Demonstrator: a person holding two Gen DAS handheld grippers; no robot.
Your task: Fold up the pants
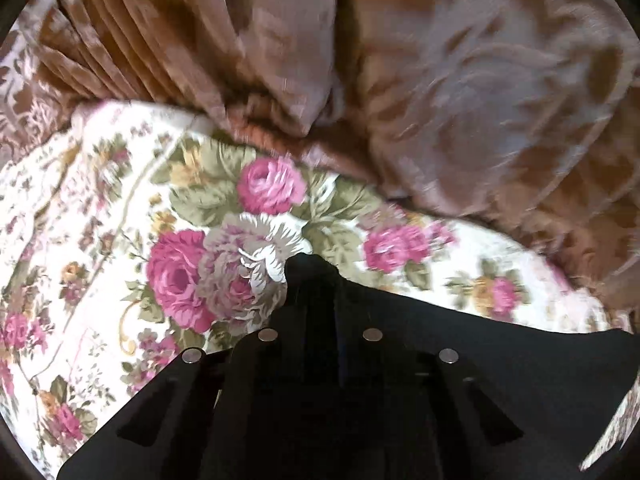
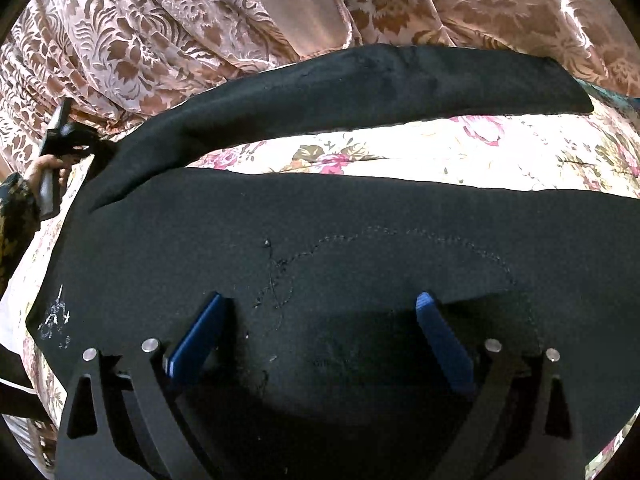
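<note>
The black pants [image 2: 320,232] lie on a floral bedspread [image 2: 440,148]. In the right wrist view one leg [image 2: 360,84] stretches across the back, lifted at its left end by my left gripper [image 2: 92,148]. My right gripper [image 2: 320,304] is open just above the near part of the pants, blue pads [image 2: 200,332] wide apart. In the left wrist view my left gripper [image 1: 310,268] is shut on the black pants fabric [image 1: 480,352], which covers the fingertips and drapes to the right.
Brown and pink patterned curtains [image 1: 440,80] hang along the far side of the bed, also in the right wrist view [image 2: 160,40]. The floral bedspread [image 1: 120,220] spreads left of the left gripper. A person's hand [image 2: 44,172] holds the left gripper.
</note>
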